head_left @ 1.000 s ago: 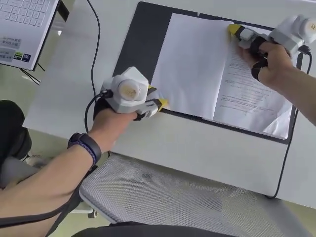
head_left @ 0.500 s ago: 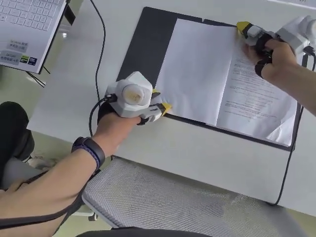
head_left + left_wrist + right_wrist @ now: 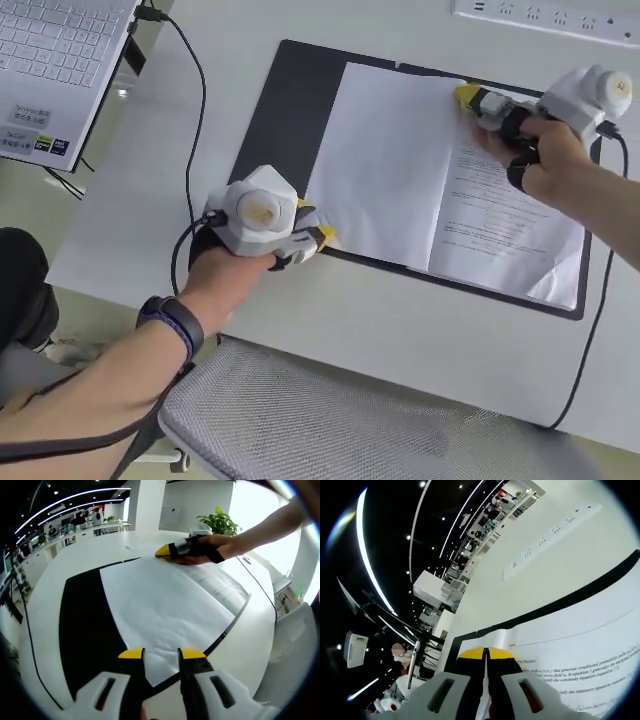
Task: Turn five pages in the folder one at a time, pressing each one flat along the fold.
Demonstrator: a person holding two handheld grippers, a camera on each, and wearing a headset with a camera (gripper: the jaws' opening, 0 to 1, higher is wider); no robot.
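Observation:
A black folder (image 3: 285, 110) lies open on the white table. Its left page (image 3: 385, 160) is blank white and its right page (image 3: 510, 220) is printed. My left gripper (image 3: 325, 237) rests at the near corner of the blank page. In the left gripper view its yellow-tipped jaws stand slightly apart, so the left gripper (image 3: 161, 655) is open over that page corner (image 3: 160, 670) with nothing between them. My right gripper (image 3: 466, 95) is shut, tip down on the paper at the top of the fold. In the right gripper view the shut right gripper (image 3: 485, 654) sits on the printed page (image 3: 580, 645).
A laptop (image 3: 55, 50) sits at the far left with a black cable (image 3: 195, 110) running past the folder. A power strip (image 3: 540, 15) lies at the back right. A mesh chair seat (image 3: 350, 420) is below the table's near edge. Another cable (image 3: 600, 290) hangs at the right.
The head view has shifted a little. Both grippers keep about the same places on the folder, the right one still at the top of the fold.

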